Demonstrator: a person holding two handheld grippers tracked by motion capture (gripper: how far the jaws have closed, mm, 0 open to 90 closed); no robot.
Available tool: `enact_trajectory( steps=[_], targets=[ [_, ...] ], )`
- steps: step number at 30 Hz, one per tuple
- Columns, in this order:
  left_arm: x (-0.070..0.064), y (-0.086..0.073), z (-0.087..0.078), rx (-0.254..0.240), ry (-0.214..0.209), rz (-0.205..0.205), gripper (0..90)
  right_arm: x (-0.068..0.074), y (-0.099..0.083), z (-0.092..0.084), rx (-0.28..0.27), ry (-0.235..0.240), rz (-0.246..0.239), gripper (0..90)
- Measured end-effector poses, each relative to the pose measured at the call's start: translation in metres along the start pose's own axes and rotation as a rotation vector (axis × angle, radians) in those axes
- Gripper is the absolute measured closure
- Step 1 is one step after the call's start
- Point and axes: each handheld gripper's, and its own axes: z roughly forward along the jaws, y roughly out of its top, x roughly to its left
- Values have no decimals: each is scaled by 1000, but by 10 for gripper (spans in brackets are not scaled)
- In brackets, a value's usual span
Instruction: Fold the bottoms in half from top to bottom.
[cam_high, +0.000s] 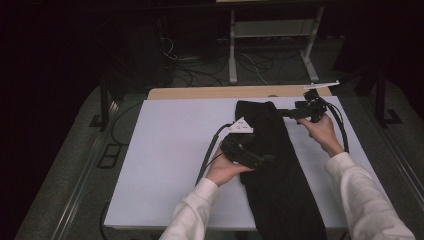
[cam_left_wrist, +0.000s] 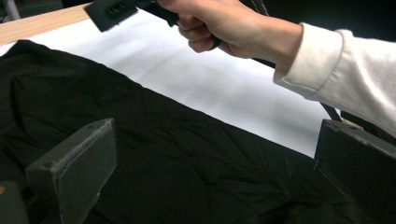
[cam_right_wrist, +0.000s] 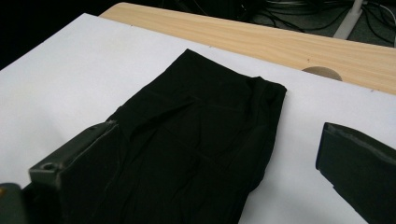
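A long black garment (cam_high: 280, 190) lies folded lengthwise on the white table cover (cam_high: 170, 150), running from the far middle to the near edge. My left gripper (cam_high: 267, 160) hovers over the garment's middle, pointing right. Its jaws stand wide apart and open, with black cloth (cam_left_wrist: 163, 130) below the left gripper (cam_left_wrist: 215, 140). My right gripper (cam_high: 281, 113) is at the garment's far right edge, pointing left. The right gripper (cam_right_wrist: 215, 135) is open above the garment's far end (cam_right_wrist: 201, 93). Neither gripper holds the cloth. The person's right hand (cam_left_wrist: 224, 23) appears in the left gripper view.
A bare wooden strip of table (cam_high: 215, 92) with a round hole (cam_right_wrist: 322, 72) runs along the back. Beyond it are floor cables and a white frame's legs (cam_high: 232, 50). The cover's left half is bare white.
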Motion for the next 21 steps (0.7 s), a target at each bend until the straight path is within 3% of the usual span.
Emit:
enact_trajectory(
  steps=[3,19,21],
  targets=[
    [4,3,-2,-16,8,-11,0,0,0,2,10,-1,-5,0],
    [36,21,-10,-2,69,-6,0,3,-1,7,26,9,-12,0],
    [41,22,-10,-2,60,-8,0,3,-1,8,28,16,-10,0]
  ],
)
